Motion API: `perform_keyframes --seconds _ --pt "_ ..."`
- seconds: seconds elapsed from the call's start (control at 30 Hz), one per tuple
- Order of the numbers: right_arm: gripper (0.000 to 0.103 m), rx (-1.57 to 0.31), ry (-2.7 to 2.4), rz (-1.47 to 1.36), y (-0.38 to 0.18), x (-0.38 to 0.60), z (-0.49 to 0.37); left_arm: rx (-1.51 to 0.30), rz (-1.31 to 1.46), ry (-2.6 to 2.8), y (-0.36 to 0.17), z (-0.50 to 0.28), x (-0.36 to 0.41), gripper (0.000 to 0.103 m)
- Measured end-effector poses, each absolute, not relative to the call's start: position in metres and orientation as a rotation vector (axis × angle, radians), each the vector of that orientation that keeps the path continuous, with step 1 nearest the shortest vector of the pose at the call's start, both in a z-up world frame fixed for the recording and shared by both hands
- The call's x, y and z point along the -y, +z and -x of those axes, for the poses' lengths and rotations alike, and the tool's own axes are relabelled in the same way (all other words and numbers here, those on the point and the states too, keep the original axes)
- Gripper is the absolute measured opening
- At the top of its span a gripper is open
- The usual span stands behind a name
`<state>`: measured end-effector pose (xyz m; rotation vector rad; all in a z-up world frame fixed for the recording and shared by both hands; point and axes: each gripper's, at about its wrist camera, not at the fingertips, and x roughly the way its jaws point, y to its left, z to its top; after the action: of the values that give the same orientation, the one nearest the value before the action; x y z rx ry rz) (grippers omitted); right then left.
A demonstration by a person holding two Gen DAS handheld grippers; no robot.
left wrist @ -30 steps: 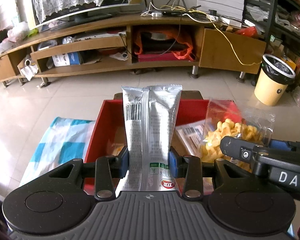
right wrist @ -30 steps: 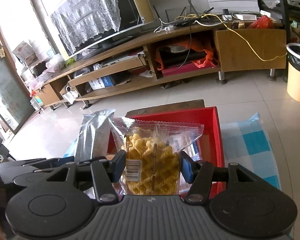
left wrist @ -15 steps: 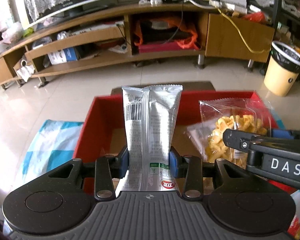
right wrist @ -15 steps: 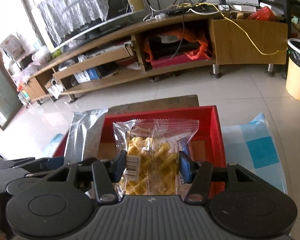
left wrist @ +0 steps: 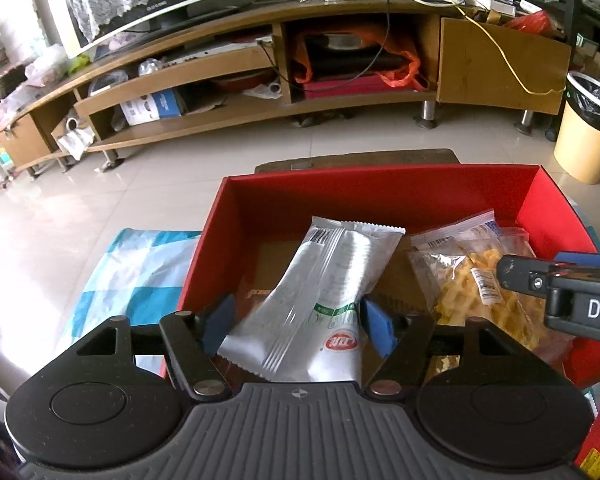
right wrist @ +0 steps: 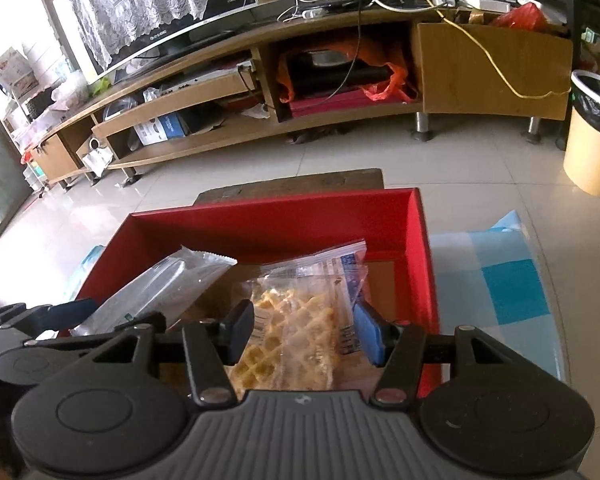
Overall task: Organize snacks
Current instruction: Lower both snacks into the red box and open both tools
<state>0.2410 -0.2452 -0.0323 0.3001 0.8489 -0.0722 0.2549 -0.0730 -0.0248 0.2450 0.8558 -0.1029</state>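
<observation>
Room: tiled floor [left wrist: 180, 184], long wooden TV stand [left wrist: 260, 64] behind, cream waste bin [left wrist: 584, 136] at the right.
Left view, box: red box [left wrist: 380, 196] sits on a checked blue cloth [left wrist: 132, 268], open side up.
Left view, silver packet: silver snack packet [left wrist: 320, 300] lies tilted inside the box, its lower end between the two blue pads.
Left view, gripper: left gripper [left wrist: 296, 324] has just been opening; both pads stand clear of the packet, nothing pressed.
Left view, pose: points down into the box at a slant.
Left view, neighbour: right gripper's finger enters from the right, over the waffle packet [left wrist: 468, 276].
Right view, waffle packet: clear waffle packet [right wrist: 296, 328] rests low in the red box [right wrist: 280, 220], beside the silver snack packet [right wrist: 160, 288].
Right view, gripper: right gripper [right wrist: 300, 332] is narrow, pads pressing the waffle packet from both sides.
Right view, pose: slanted down over the box; the left gripper shows at the left edge.
</observation>
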Motion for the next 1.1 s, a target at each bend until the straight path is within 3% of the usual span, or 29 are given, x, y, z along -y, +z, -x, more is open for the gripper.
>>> perform_keyframes --seconds 0.47,1.1 --pt "0.052 -0.825 -0.054 -0.267 -0.014 0.236 -0.218 -0.843 -0.235 -0.091 -0.006 -0.23 0.063 0.082" --pt "0.052 -0.827 -0.042 -0.252 -0.002 0.235 -0.167 -0.857 -0.262 -0.1 0.002 -0.189 0.052 0.084"
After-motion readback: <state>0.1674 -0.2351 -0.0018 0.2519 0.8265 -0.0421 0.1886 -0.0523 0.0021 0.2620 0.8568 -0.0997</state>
